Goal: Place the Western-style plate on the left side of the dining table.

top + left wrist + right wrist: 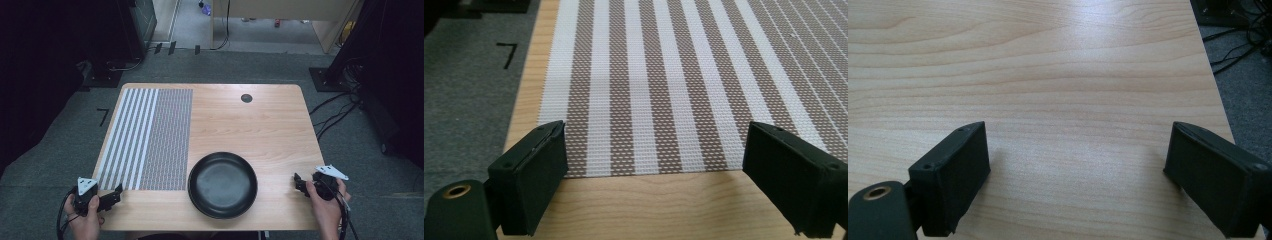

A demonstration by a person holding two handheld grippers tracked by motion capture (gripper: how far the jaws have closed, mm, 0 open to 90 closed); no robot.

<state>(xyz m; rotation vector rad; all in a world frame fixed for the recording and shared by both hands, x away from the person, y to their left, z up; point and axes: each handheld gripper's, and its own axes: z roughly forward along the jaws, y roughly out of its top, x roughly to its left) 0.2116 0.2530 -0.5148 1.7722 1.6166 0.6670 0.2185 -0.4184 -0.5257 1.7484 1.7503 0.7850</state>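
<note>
- I see the left gripper (112, 196) low at the near left corner of the table (260, 125), held in a hand (82, 217), its jaws pointing toward the middle of the table.
- In the left gripper view its jaws stand wide apart with nothing between them; they hang over the near edge of the striped placemat (664, 75), one jaw at the mat's outer corner, the other farther in, bare wood below.
- I see the right gripper (300, 184) at the near right edge of the table, in the other hand (327, 207), jaws aimed left toward the pan.
- In the right gripper view those jaws are also spread wide and hold nothing, with plain wood grain under and ahead of them.
- The black pan (222, 185) sits near the front edge of the table, about midway between the two grippers and apart from both; it looks empty.
- The pan's left rim lies just beside the placemat's near right corner; whether they touch I cannot tell.
- The placemat covers the left part of the table, running from the far edge toward me.
- A small dark round cap (246, 98) sits in the tabletop near the far edge.
</note>
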